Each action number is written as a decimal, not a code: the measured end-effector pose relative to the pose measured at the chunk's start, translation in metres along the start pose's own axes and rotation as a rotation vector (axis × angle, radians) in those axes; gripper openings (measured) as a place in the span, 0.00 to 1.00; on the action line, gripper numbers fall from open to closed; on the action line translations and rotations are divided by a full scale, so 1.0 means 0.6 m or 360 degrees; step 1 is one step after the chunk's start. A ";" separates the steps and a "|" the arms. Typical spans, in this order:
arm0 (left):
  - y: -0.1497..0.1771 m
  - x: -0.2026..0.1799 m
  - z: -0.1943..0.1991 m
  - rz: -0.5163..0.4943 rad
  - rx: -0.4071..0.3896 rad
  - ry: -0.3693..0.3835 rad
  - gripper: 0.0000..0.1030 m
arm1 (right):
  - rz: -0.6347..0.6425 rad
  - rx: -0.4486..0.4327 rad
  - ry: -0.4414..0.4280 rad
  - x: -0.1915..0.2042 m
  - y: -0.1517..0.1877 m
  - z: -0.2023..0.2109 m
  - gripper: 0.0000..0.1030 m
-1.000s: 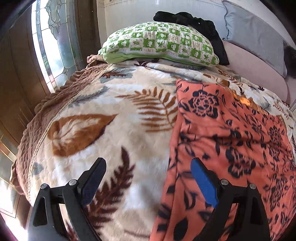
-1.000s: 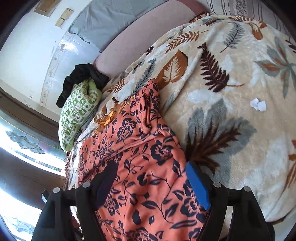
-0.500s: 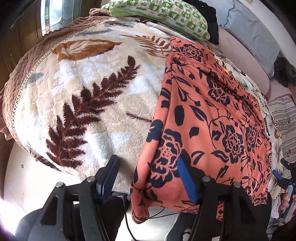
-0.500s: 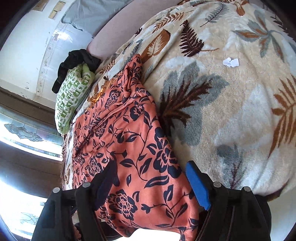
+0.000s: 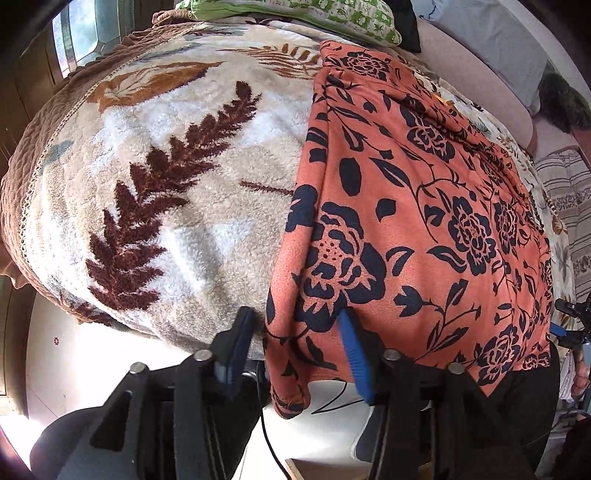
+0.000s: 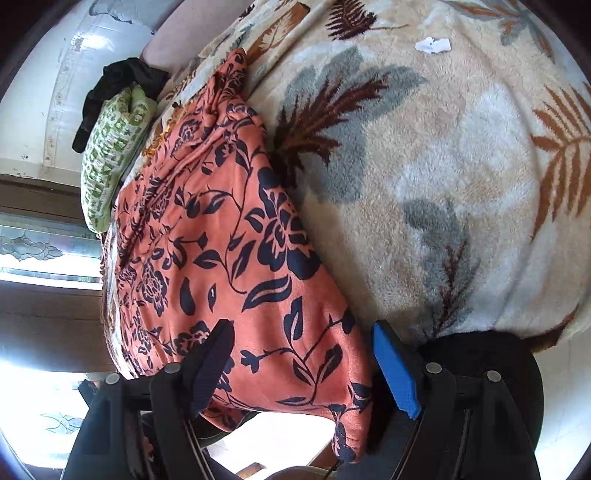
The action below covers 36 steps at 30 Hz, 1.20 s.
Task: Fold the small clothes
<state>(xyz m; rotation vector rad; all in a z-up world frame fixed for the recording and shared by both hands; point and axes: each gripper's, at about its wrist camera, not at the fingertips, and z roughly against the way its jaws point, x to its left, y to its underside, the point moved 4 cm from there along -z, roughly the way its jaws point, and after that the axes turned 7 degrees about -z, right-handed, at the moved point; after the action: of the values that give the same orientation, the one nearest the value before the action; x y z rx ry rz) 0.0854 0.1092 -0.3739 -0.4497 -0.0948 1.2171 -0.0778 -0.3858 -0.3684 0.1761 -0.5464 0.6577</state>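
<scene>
Orange floral garment (image 5: 417, 221) — laid flat lengthwise on the leaf-patterned blanket (image 5: 177, 206), its near hem hanging over the blanket's near edge; landmark for all entries below.

Left gripper (image 5: 295, 343): at the garment's near left corner, pointing steeply down; jaws closing, with the left hem corner between them; the black pad sits just left of the garment's side edge, over the blanket's rim; the blue pad lies against the cloth to the right; whether both pads press yet cannot be told.

Right gripper (image 6: 303, 354): at the garment's near right corner, also tilted steeply down; jaws held wide apart, straddling the hanging hem; the black finger is over the cloth, the blue finger just right of the garment's side edge, above the blanket; no pad visibly pinching.

Surroundings, relative to the garment: green-and-white patterned pillow (image 5: 295, 14) beyond its far end; black cloth (image 6: 122, 85) heaped on that pillow; leaded glass window (image 5: 85, 33) well to its left; grey cushion (image 5: 491, 33) and pinkish bed surface beyond and to its right; a scrap of white paper (image 6: 432, 44) on the blanket well to its right; pale floor below the hanging hem — a thin dark cable (image 5: 332, 402) trails there under the left corner; nothing lies on the garment itself.
</scene>
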 end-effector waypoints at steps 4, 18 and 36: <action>0.000 0.004 0.005 0.0036 -0.0002 0.0096 0.13 | 0.0047 0.0071 0.0071 -0.003 0.011 -0.014 0.77; 0.018 -0.009 0.002 0.0050 0.0097 0.0093 0.13 | 0.0225 0.0058 0.0203 0.005 0.041 -0.023 0.47; 0.007 -0.016 0.030 0.0050 0.0141 0.0255 0.10 | 0.0432 0.0041 0.0031 0.090 0.040 0.061 0.08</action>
<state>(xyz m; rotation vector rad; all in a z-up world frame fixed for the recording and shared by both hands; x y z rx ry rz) 0.0728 0.1067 -0.3576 -0.4710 0.1028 1.2066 -0.0730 -0.3501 -0.3091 0.1204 -0.5479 0.9297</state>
